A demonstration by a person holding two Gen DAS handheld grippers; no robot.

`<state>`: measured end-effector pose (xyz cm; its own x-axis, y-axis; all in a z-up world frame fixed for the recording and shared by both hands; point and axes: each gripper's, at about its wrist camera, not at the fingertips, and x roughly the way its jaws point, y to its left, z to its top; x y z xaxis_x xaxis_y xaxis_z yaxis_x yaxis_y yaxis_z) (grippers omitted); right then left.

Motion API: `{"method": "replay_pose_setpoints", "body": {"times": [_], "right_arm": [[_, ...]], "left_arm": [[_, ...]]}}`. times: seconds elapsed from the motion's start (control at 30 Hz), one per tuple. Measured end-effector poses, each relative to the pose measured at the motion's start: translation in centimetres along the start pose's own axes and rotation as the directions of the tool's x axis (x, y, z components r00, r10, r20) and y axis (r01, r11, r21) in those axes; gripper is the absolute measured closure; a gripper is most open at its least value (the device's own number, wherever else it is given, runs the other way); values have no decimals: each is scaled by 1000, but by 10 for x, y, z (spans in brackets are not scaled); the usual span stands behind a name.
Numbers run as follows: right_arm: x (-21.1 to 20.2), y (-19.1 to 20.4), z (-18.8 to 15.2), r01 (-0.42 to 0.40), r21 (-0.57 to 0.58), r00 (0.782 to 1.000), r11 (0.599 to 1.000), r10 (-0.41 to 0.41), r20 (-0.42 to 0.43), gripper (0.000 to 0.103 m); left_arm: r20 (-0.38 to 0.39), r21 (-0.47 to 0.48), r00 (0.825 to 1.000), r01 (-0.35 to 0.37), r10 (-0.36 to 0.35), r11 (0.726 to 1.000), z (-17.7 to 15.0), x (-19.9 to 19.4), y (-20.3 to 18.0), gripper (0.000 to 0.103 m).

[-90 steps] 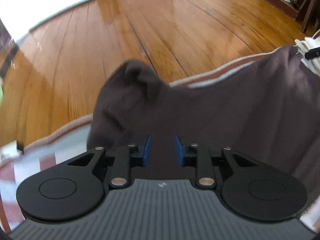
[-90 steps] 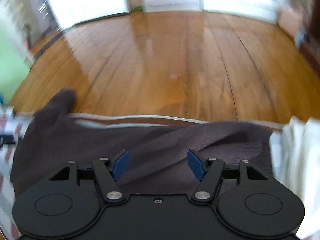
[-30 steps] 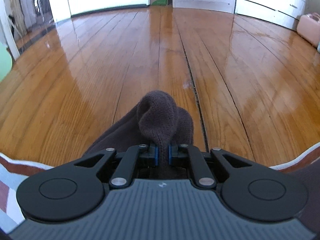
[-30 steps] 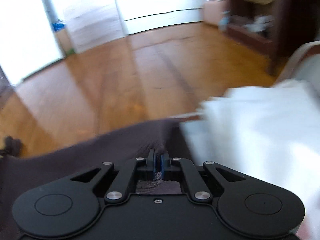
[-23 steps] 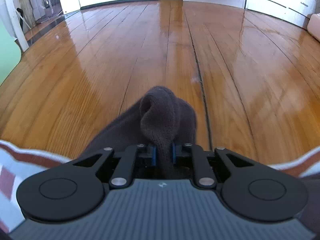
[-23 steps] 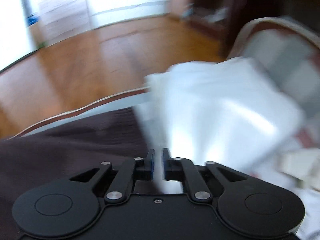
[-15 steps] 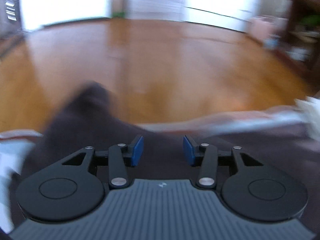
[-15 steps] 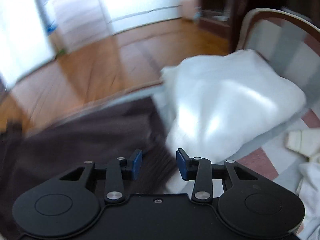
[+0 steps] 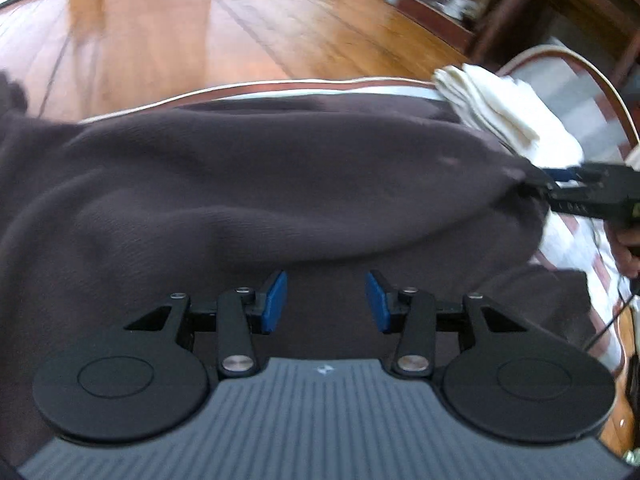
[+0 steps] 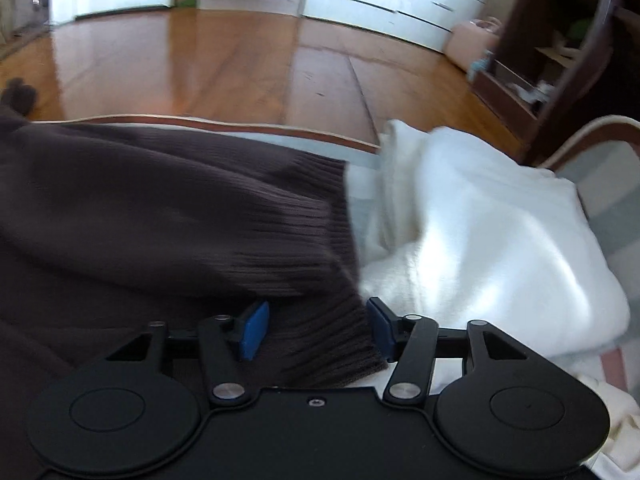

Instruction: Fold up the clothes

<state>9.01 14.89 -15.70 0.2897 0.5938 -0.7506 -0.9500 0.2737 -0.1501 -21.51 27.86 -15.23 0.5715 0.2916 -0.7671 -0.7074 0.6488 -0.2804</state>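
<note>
A dark brown knit sweater (image 9: 280,184) lies spread on the striped bed cover. My left gripper (image 9: 326,302) is open and empty just above its near part. In the right wrist view the sweater (image 10: 160,216) fills the left half, with its ribbed hem (image 10: 320,280) running toward me. My right gripper (image 10: 318,330) is open, and the ribbed hem lies between its blue pads without being pinched. The right gripper also shows in the left wrist view (image 9: 560,184) at the sweater's right end.
A pile of white cloth (image 10: 480,232) lies right of the sweater; it also shows in the left wrist view (image 9: 504,116). The bed edge (image 10: 280,130) runs along the far side, with wooden floor (image 10: 240,68) beyond. A dark wooden shelf (image 10: 540,60) stands far right.
Both grippers held the sweater shut a second ago, then opened and let it go. The sweater now lies spread flat, and both grippers have swung toward its right side.
</note>
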Motion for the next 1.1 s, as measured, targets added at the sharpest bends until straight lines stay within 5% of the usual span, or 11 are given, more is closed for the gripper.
{"method": "replay_pose_setpoints", "body": {"times": [0.07, 0.3, 0.47, 0.53, 0.63, 0.7, 0.77, 0.83, 0.9, 0.97, 1.1], "right_arm": [[-5, -7, -3, -33, 25, 999, 999, 33, 31, 94], [-58, -30, -24, -121, 62, 968, 991, 104, 230, 98], [-32, -33, -53, 71, -37, 997, 997, -71, 5, 101], [-33, -43, -54, 30, 50, 1000, 998, -30, 7, 99], [-46, -60, -42, -159, 217, 984, 963, 137, 115, 86], [-47, -64, -31, -249, 245, 964, 937, 216, 156, 68], [-43, -59, -18, -285, 225, 955, 932, 255, 153, 63], [-27, -53, -1, -289, 155, 955, 945, 274, 111, 60], [-7, -46, 14, -285, 39, 958, 958, 284, 38, 60], [9, -40, 26, -290, -63, 957, 955, 288, -44, 60], [19, -41, 41, -374, -80, 923, 924, 362, -129, 59]], "left_arm": [[-6, 20, 1000, 10, -10, 1000, 4, 4, -10, 60], [-9, 110, 992, 123, -123, 986, 21, 13, -55, 60], [-95, 223, 972, 230, -213, 947, 17, 39, -95, 54], [-117, 266, 972, 229, -205, 936, 15, 51, -110, 54], [-137, 276, 971, 228, -197, 934, 16, 67, -120, 54], [-157, 255, 963, 255, -221, 933, 18, 76, -121, 51], [-173, 220, 956, 273, -238, 936, 20, 84, -117, 50], [-171, 191, 951, 289, -258, 938, 19, 87, -112, 57], [-170, 179, 947, 301, -272, 937, 19, 86, -106, 99], [-175, 157, 940, 320, -293, 934, 21, 83, -100, 99], [-138, 131, 930, 359, -342, 924, 20, 68, -95, 100]]}}
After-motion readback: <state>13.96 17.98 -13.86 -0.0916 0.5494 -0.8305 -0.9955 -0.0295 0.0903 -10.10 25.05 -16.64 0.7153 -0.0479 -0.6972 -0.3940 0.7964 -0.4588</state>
